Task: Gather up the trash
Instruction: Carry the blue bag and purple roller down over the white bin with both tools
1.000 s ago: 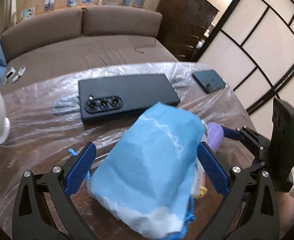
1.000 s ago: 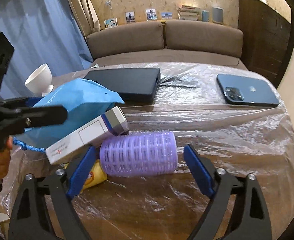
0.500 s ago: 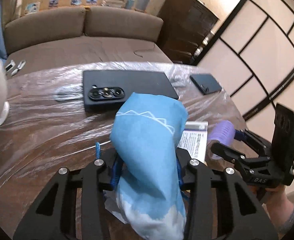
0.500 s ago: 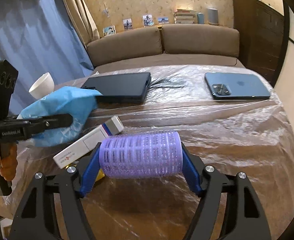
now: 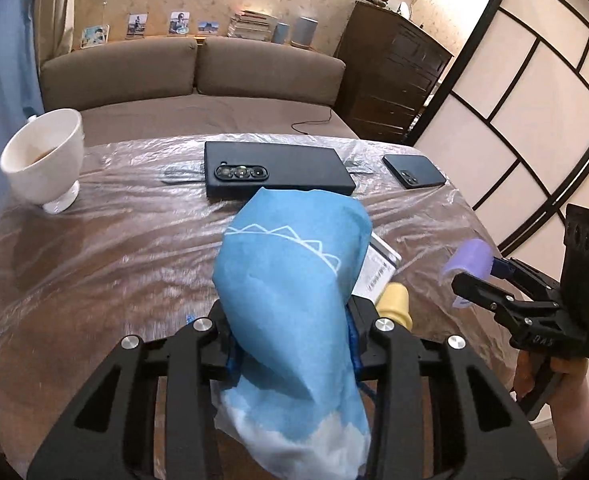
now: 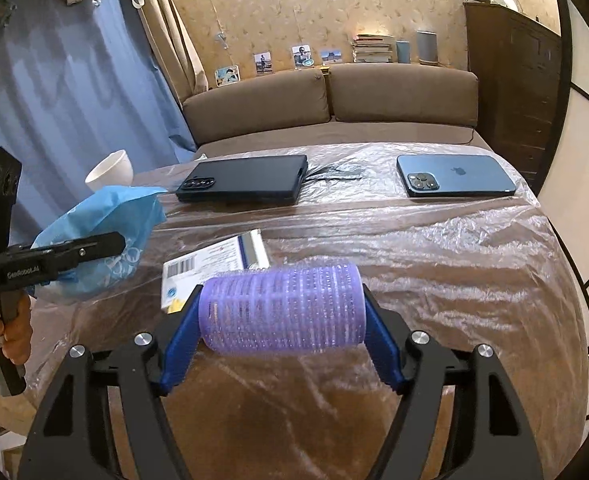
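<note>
My left gripper point(image 5: 290, 344) is shut on a crumpled blue paper bag point(image 5: 290, 304), which stands up between the fingers, lifted off the table. The same blue bag point(image 6: 106, 232) shows at the left of the right wrist view. My right gripper point(image 6: 282, 340) is shut on a purple hair roller point(image 6: 282, 308), gripped end to end and held above the table; the roller point(image 5: 468, 260) also shows at the right of the left wrist view. A white carton with a barcode point(image 6: 214, 268) and a small yellow item point(image 5: 394, 304) lie on the table between the two grippers.
The table is covered in clear plastic film point(image 6: 434, 248). A black phone point(image 5: 278, 172), a blue phone point(image 6: 454, 176) and a white cup point(image 5: 46, 164) stand further back. A brown sofa point(image 6: 334, 100) is behind the table, a dark dresser point(image 5: 394, 80) at the right.
The left gripper closed on the blue bag and lifted it. The right gripper closed on the purple roller and raised it off the table. The carton and the yellow item came into view.
</note>
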The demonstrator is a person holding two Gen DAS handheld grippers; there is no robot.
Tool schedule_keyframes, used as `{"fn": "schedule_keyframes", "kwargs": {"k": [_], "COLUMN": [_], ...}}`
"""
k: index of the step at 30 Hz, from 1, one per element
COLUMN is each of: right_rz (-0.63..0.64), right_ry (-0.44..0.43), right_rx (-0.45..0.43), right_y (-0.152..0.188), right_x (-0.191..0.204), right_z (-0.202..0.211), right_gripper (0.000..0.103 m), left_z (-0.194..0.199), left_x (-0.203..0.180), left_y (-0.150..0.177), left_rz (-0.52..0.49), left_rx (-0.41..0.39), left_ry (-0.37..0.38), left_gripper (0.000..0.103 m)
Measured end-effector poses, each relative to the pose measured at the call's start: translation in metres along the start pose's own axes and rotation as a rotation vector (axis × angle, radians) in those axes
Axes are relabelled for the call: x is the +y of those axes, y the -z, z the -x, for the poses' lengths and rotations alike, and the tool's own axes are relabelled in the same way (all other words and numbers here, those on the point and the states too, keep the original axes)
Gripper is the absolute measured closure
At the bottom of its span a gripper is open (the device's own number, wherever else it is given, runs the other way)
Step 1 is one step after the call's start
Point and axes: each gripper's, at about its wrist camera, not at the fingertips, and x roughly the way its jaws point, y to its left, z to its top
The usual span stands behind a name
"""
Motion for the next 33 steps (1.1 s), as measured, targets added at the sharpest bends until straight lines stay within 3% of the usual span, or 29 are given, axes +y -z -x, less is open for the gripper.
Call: {"fn": "schedule_keyframes", "kwargs": {"k": [17,33], "right_rz": [0.075,0.090], "right_ry": [-0.030,-0.050], "right_rx": [0.021,0.021], "right_y": [0.047,0.081], "right_x": [0.034,0.050], "right_z": [0.033,0.066], "right_gripper": [0.031,0.031], "left_z": [0.022,0.044], "left_x": [-0.033,-0.063], "left_y": [0.065,0.110], "left_rz": [0.031,-0.029], "left_rx": [-0.019,-0.023], "left_ry": [-0.106,-0.182], "left_gripper": [0.064,0.064]}}
